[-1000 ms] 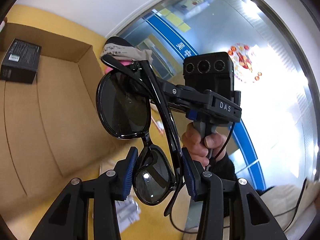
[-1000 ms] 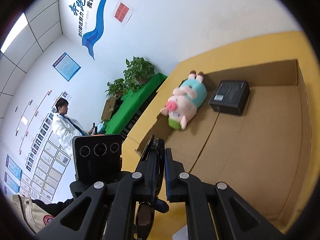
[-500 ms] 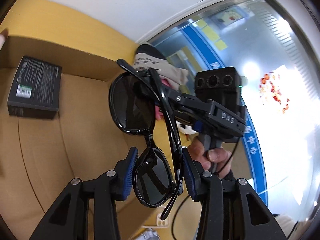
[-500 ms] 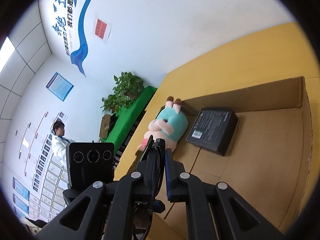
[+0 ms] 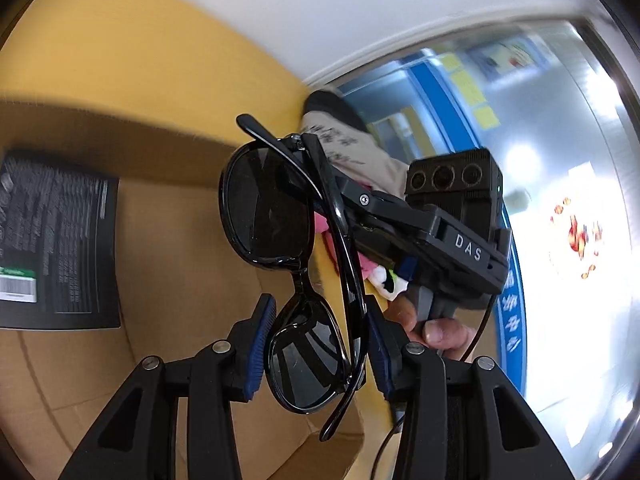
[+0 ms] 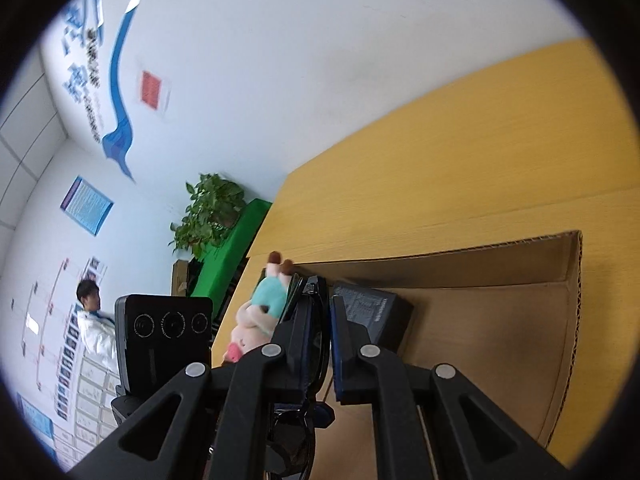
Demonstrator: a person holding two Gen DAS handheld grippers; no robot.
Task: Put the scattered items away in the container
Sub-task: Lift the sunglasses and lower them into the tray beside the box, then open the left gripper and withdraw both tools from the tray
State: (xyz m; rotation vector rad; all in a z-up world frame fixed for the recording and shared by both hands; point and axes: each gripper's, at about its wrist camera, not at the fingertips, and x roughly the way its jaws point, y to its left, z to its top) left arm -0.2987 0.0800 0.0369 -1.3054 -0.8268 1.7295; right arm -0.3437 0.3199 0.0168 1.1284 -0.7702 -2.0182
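While both grippers pinch the sunglasses (image 5: 280, 264), the pair hangs in the air over the box (image 5: 168, 232). Left gripper (image 5: 316, 356) is clamped on the lower lens, blue pads against frame and folded temple. Right gripper (image 6: 320, 320) is clamped on the far end of the frame; its hand (image 5: 436, 324) shows on the handle. Inside the box: black carton (image 6: 376, 316) by the back wall, plush pig (image 6: 260, 312) at the left corner. Box sits on a yellow table (image 6: 480, 152).
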